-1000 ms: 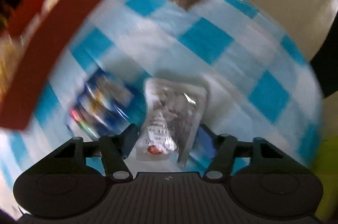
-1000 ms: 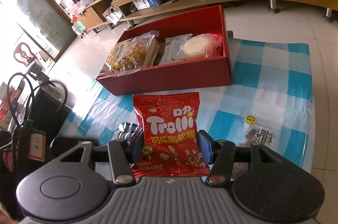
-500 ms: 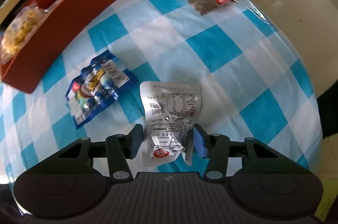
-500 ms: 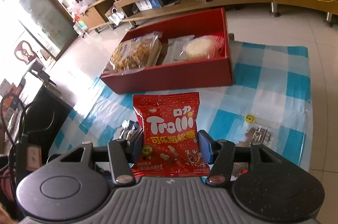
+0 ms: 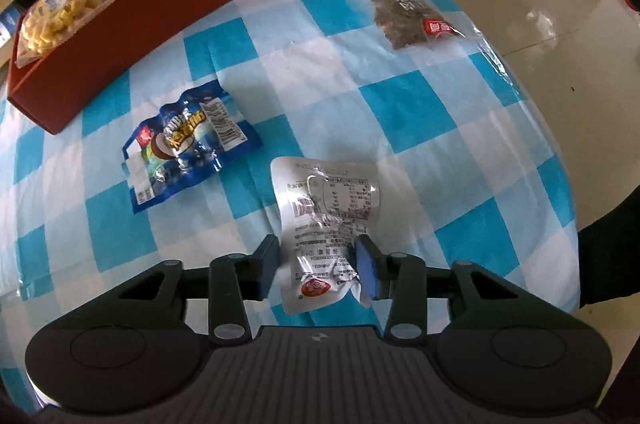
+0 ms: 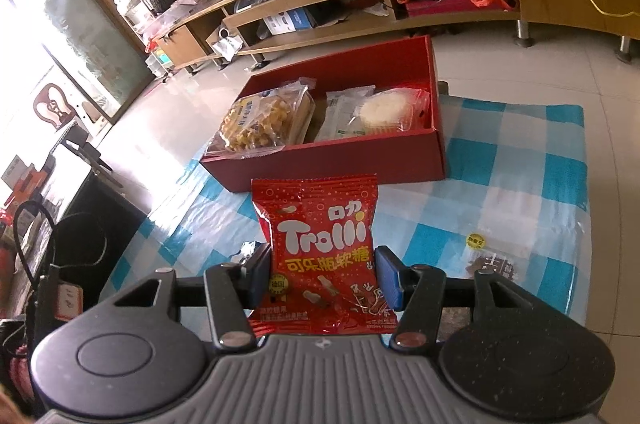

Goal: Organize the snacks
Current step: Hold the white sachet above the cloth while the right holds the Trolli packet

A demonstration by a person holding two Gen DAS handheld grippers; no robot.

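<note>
**Both packets held, box in reach**

Over the last second the left wrist view has been steadied and turned, so that the red box [image 5: 152, 3] is now seen along the far left of the blue-checked cloth [image 5: 404, 111]; a second ago it was only a blur. The silver packet [image 5: 326, 220] is gripped at its lower part by the left hand-held gripper [image 5: 318, 266], whose jaws are drawn in against its sides more closely than half a second ago. The packet appears lifted clear of the cloth, though this cannot be told for certain.

In the right wrist view little has changed. The red gummy bag [image 6: 320, 252] is clamped upright in the right hand-held gripper [image 6: 322, 276], with the red box [image 6: 332, 159] lying just beyond it and slightly nearer than before. A bag of yellow puffs [image 6: 264, 121], a pale packet [image 6: 342, 111] and a round white cake [image 6: 382, 111] are already seen inside the box.

Two snacks are left on the cloth: a blue packet [image 5: 184, 139] near the box and a clear bag of dark pieces [image 5: 408, 11] toward the far right edge.

It is judged that the carrying step is under way for both packets, and that they are to be set into the free space of the box next; the two loose snacks would then remain.
</note>
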